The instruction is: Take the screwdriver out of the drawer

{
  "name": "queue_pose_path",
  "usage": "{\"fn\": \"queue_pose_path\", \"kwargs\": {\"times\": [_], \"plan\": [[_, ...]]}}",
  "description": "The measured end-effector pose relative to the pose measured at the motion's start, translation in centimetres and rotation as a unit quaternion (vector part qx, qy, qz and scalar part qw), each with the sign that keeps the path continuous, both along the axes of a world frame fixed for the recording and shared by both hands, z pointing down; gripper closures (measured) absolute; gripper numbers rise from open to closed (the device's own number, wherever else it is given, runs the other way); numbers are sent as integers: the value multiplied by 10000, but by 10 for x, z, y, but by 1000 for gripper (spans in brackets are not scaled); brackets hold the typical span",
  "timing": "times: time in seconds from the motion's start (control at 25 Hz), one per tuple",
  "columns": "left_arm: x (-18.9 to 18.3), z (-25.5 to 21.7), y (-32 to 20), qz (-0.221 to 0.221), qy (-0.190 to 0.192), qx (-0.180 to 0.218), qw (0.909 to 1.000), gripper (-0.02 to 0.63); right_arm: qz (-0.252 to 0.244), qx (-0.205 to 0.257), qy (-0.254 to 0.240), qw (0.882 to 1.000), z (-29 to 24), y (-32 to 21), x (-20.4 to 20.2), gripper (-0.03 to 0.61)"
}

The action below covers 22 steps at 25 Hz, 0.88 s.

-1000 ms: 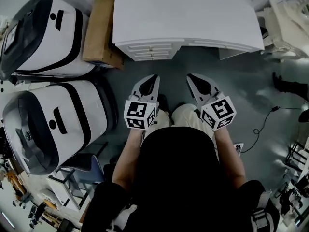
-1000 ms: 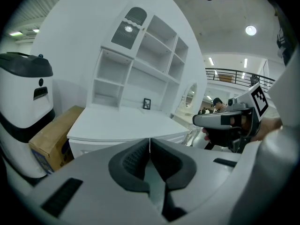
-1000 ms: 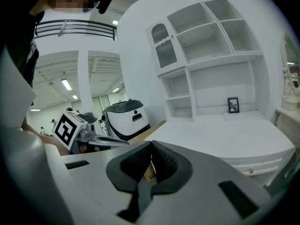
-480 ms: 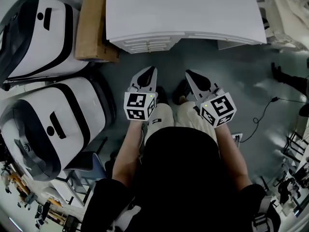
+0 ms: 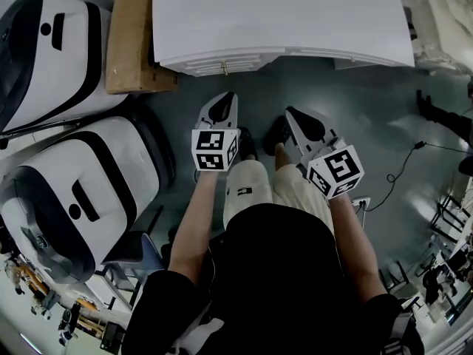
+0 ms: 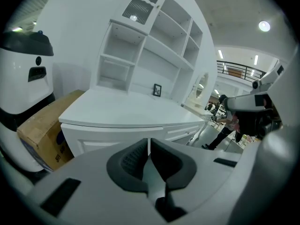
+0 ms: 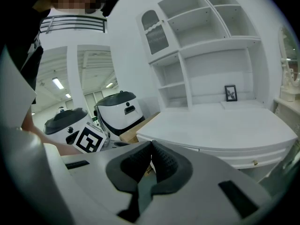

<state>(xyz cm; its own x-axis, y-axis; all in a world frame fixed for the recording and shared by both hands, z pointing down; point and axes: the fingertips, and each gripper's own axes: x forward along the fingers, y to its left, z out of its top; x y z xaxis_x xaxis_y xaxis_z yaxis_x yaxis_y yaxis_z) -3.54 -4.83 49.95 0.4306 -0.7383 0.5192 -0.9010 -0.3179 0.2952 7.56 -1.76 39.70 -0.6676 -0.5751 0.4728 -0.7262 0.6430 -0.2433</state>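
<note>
No screwdriver is in sight. The white desk stands ahead of me with its drawers closed; a small brass knob shows on the drawer front. My left gripper hangs in front of the drawers, a short way back from them, jaws shut with nothing between them. My right gripper is beside it to the right, also shut and empty. Both point toward the desk, slightly downward, above the person's knees.
A cardboard box leans against the desk's left side. Two large white-and-black machines stand on the left. White shelving rises over the desk. A cable lies on the grey floor at the right.
Both grippers have sunk, still shut, and now sit a little nearer the drawer fronts. The desk has shifted up and left in the head view.
</note>
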Motion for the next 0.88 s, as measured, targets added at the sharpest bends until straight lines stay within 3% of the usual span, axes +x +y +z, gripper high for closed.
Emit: {"fn": "queue_pose_path", "kwargs": {"times": [0.88], "plan": [[-25, 131, -62, -431, -70, -640, 9970, 572, 155, -554, 84, 9983, 65, -29, 1, 560]]}}
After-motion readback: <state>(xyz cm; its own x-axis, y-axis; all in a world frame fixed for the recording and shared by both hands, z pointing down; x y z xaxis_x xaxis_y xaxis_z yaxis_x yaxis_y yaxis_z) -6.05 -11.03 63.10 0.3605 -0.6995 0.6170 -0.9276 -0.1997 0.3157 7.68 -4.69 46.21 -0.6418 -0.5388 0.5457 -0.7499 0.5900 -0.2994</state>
